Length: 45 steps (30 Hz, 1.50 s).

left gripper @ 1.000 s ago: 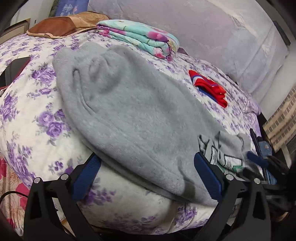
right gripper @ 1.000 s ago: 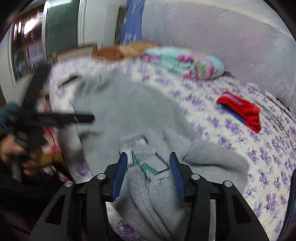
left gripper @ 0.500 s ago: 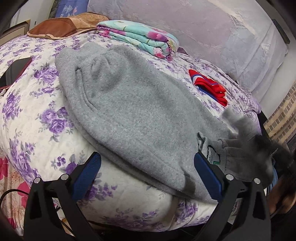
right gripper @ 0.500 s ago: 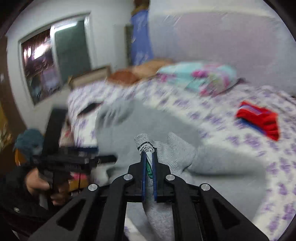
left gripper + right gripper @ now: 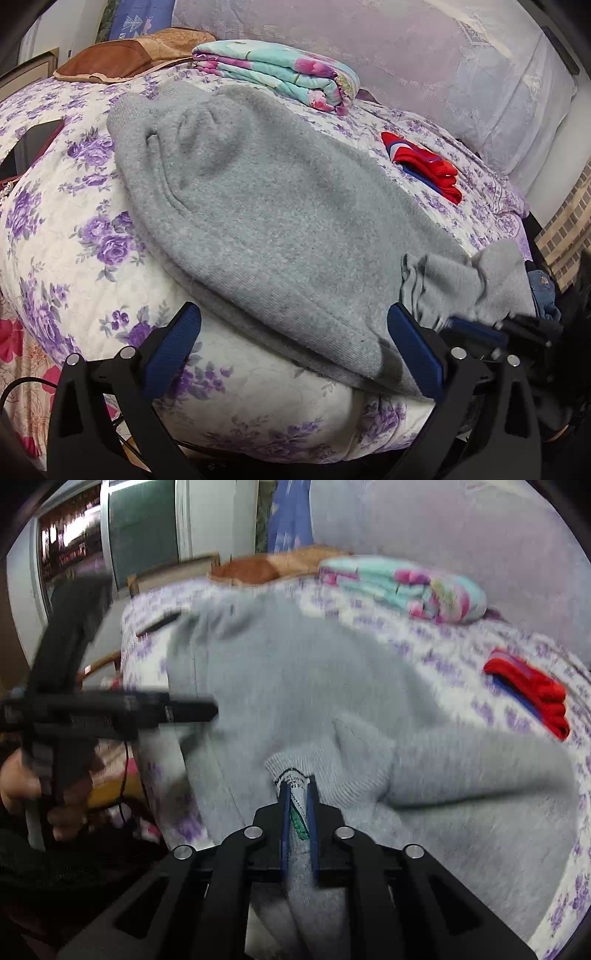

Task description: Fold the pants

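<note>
Grey pants [image 5: 280,229] lie spread across the bed [image 5: 66,229], which is covered by a quilt printed with purple flowers; the pants reach the near edge of the bed, and the end nearest the person is lifted and bunched.

Left gripper [image 5: 295,347]: fingers [image 5: 173,347] spread wide, holding nothing. It hangs at the near edge of the bed, one finger over the quilt and the other at the lower hem of the pants.

Right gripper [image 5: 297,814]: blue fingers [image 5: 284,812] closed almost together on a fold of the pants with its white label [image 5: 295,794], a green mark showing between them. The pinched fold stands up from the rest of the cloth. This view is blurred.

In the right wrist view the left gripper [image 5: 110,712] appears at the left, held in a hand [image 5: 22,786].

Beyond the pants lie a folded turquoise and pink blanket [image 5: 280,81], a brown pillow [image 5: 125,59], and a folded red garment [image 5: 424,166], all apart from the pants. A pale curtain [image 5: 443,55] hangs behind the bed.
</note>
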Available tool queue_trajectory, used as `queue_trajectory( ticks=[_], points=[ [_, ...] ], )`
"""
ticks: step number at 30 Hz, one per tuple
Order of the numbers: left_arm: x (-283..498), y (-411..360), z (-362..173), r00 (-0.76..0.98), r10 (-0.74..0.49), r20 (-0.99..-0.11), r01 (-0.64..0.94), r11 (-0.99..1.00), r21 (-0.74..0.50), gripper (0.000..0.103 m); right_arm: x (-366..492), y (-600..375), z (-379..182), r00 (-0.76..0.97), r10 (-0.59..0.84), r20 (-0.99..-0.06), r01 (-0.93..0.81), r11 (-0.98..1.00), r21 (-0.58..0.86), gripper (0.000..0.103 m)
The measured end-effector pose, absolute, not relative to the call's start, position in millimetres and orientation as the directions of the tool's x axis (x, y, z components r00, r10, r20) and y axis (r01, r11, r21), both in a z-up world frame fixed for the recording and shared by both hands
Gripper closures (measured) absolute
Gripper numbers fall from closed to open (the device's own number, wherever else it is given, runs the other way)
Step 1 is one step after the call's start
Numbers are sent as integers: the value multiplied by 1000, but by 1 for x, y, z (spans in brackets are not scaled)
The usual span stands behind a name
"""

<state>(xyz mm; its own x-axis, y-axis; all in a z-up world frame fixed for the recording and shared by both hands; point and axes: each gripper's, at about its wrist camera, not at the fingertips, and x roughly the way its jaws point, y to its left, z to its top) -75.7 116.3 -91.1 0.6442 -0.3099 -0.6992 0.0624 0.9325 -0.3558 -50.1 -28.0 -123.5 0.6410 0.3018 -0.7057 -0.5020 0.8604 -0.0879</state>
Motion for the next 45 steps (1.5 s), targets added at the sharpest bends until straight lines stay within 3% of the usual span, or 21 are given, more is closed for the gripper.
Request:
queue_trajectory(
  ticks=[3,6,9,12,20,22,26,27,28,31,35,38,40,41,43,45],
  points=[
    [-76,119,-91,642,-317,-698,56,927,-370,5,-48,-26,-108,665,335,-668,-500,864,-65,95],
    [-76,119,-91,642,-315,-699,54,928,-369,5,-33,-23,-135,596,314,-739,-502,864,-39,95],
    [-76,118,-91,642,-314,-699,54,928,-368,5,-42,-19,-142,626,292,-723,-510,855,-97,94],
    [-74,116,-90,640,-312,-703,51,929,-366,5,-51,-19,-135,633,288,-718,-518,847,-117,74],
    [-72,117,-91,639,-316,-701,58,929,-366,5,-78,-11,-122,694,196,-693,-510,813,-281,69],
    [-72,119,-91,639,-322,-699,59,926,-373,5,-85,-8,-119,725,150,-672,-491,797,-352,50],
    [-73,120,-91,640,-319,-699,59,927,-369,5,-73,-3,-144,704,20,-710,-489,738,-465,42],
    [-73,120,-91,642,-316,-699,60,929,-366,5,-69,-1,-148,712,17,-702,-488,731,-477,45],
    [-74,120,-91,642,-316,-698,60,929,-365,5,-63,-1,-148,728,0,-685,-460,742,-489,66],
    [-75,122,-91,641,-323,-696,61,926,-373,5,-47,-9,-134,733,25,-680,-434,787,-439,75],
    [-79,127,-89,647,-329,-688,60,921,-384,5,-51,-18,-98,803,92,-588,-376,845,-380,77],
    [-79,132,-88,658,-334,-675,54,915,-401,5,-41,-17,-108,770,143,-621,-407,861,-306,76],
    [-80,142,-86,675,-335,-658,31,903,-428,5,-29,-10,-136,712,128,-691,-435,852,-291,71],
    [-81,149,-85,681,-333,-652,14,896,-444,5,-34,-4,-145,722,115,-682,-443,834,-329,67],
    [-82,170,-85,697,-318,-643,-42,876,-480,5,-45,3,-143,736,125,-666,-459,814,-355,46],
    [-80,197,-90,701,-301,-647,-129,839,-529,5,-58,1,-132,760,152,-632,-452,822,-345,45]
  ],
)
